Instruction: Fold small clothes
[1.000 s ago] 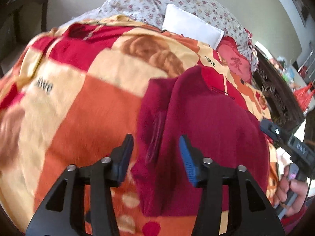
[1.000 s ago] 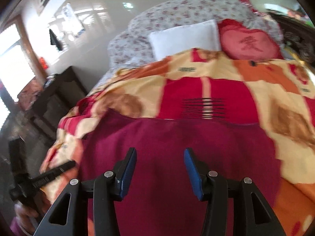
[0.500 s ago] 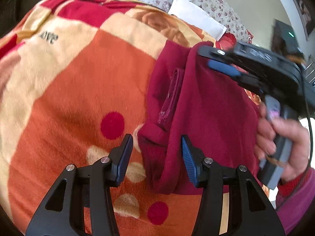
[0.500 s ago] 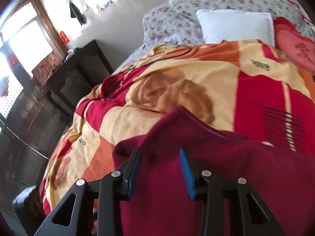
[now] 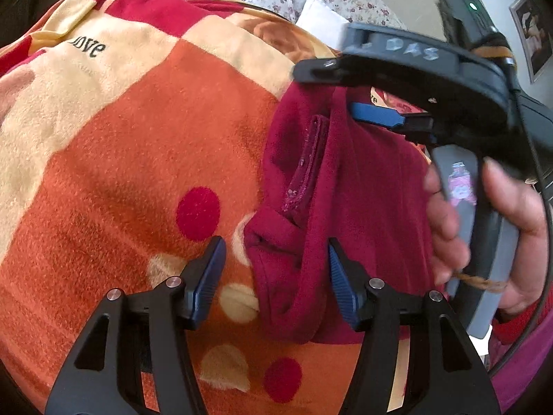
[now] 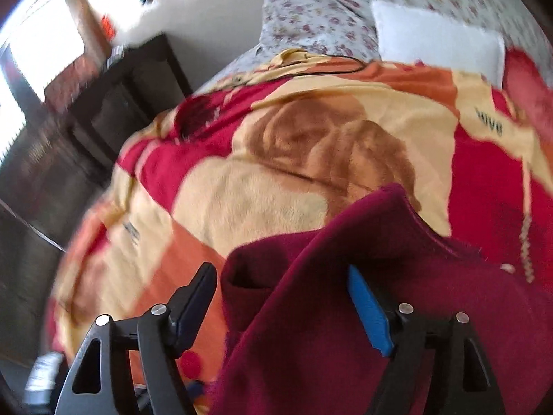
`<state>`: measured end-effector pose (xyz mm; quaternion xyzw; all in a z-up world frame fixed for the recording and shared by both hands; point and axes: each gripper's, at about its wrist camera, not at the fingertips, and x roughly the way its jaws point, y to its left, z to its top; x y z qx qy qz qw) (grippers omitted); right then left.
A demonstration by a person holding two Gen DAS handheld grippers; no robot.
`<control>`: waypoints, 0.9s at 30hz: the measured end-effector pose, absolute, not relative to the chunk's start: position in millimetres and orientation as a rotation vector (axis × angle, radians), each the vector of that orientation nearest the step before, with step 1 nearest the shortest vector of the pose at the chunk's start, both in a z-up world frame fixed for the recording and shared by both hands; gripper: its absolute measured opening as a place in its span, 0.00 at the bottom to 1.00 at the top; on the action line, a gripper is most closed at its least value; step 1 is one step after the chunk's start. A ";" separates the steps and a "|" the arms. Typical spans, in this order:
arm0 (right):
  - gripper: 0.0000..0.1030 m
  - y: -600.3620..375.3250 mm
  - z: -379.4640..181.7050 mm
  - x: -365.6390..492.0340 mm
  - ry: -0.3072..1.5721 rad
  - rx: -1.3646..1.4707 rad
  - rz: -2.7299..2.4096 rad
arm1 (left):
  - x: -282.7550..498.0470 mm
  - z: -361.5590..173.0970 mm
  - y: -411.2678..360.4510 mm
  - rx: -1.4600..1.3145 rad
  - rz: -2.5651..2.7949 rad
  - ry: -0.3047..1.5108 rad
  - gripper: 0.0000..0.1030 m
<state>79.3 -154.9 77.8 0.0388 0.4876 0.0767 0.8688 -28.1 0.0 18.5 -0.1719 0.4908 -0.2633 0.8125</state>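
Observation:
A dark red garment (image 5: 366, 186) lies folded over on the orange and red blanket (image 5: 131, 159), with a zip strip along its left fold. My left gripper (image 5: 274, 276) hovers at the garment's near left corner. Its jaws are opening, and the bunched fold sits between them with the pads off it. In the left wrist view my right gripper (image 5: 345, 93) reaches in over the garment's far edge, held by a person's hand (image 5: 484, 228). In its own view the right gripper (image 6: 281, 307) straddles a raised ridge of the garment (image 6: 363, 252). Its jaws are opening wide and the pads stand clear of the cloth.
The blanket (image 6: 276, 207) covers a bed with a white pillow (image 6: 435, 41), a floral pillow (image 6: 311, 10) and a red cushion (image 6: 528, 90) at the head. A dark cabinet (image 6: 114, 100) stands off the bed's left side. A thin black cable (image 6: 321, 65) lies across the blanket's far end.
My right gripper swept left across the garment, pinched up a ridge of cloth, then spread its jaws wide. My left gripper sank toward the near corner and its jaws widened a little.

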 end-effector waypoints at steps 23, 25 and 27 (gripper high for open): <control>0.18 -198.5 94.2 69.1 1.007 0.178 0.181 | -5.8 26.1 -24.2 -0.316 -0.598 1.020 0.69; 0.18 -191.5 91.7 69.3 1.012 0.158 0.186 | -2.6 23.2 -25.6 -0.331 -0.600 1.031 0.69; 0.18 -189.8 88.3 69.7 1.028 0.161 0.188 | -1.1 22.3 -25.9 -0.344 -0.602 1.033 0.69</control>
